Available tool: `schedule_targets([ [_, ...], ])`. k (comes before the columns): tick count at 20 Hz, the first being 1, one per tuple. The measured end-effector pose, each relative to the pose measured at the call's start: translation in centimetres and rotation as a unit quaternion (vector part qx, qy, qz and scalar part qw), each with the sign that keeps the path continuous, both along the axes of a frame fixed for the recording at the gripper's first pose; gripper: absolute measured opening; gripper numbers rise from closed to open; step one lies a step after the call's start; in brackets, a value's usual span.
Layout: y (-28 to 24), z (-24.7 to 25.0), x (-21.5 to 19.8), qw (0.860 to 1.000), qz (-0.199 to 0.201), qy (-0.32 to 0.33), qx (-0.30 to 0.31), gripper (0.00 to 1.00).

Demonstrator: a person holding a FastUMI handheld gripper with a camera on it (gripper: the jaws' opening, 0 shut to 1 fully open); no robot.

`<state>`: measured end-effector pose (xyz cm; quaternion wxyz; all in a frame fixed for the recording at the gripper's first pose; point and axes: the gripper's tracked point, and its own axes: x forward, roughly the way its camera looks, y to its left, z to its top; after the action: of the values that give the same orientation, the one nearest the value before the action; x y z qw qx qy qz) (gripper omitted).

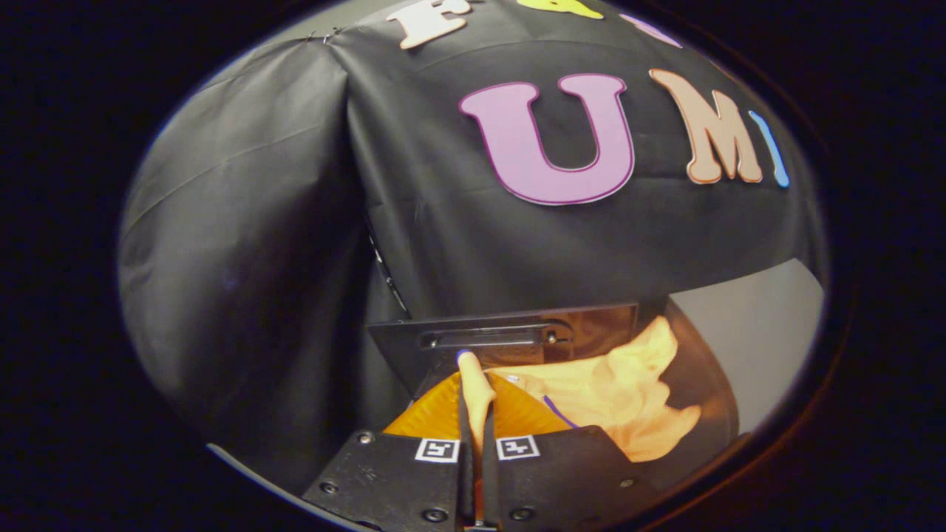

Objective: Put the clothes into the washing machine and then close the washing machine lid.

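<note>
Black cloth is seen draped as the booth's wall (pixel 244 244) behind the scene, with a pale surface (pixel 761 332) visible to the right. A fold of the orange-yellow garment (pixel 613 391) is pinched between the gripper (pixel 477 414) fingers, which are pressed nearly together with only the cloth between them; the rest of the fabric is spread just ahead of and to the right of the fingers. Beyond it, a dark raised panel with a slot-like handle (pixel 502 336) is seen, judged to be the washing machine's open lid, with the dark curved rim (pixel 709 391) of the machine on the right. The loading step appears to be in hand. Next, the garment would need to be lowered into the opening and released, and the lid then closed.
</note>
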<state>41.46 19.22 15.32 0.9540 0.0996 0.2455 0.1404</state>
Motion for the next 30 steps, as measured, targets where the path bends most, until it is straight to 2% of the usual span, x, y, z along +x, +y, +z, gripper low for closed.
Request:
schedule_targets([
  [2, 0.9, -1.8, -0.2, 1.0, 0.013, 0.014, -0.024, 0.04],
  [7, 4.8, -4.9, 0.4, 0.998, 0.041, 0.039, -0.004, 0.05],
  [11, 4.6, -6.6, 1.3, 0.998, 0.034, 0.038, -0.039, 0.06],
  [14, 3.0, -7.8, 2.3, 0.996, 0.014, 0.038, -0.077, 0.07],
  [17, 2.7, -8.5, 2.9, 0.996, 0.01, 0.036, -0.076, 0.08],
  [20, 2.5, -8.5, 3.5, 0.998, 0.003, 0.03, -0.063, 0.42],
  [25, 1.8, -4.6, 5.5, 0.999, -0.023, -0.019, -0.039, 0.98],
  [27, 1.7, -2.8, 6.9, 0.998, -0.036, -0.043, -0.02, 0.98],
  [30, 0.4, 0.0, 9.6, 0.994, -0.079, -0.081, -0.003, 0.97],
])
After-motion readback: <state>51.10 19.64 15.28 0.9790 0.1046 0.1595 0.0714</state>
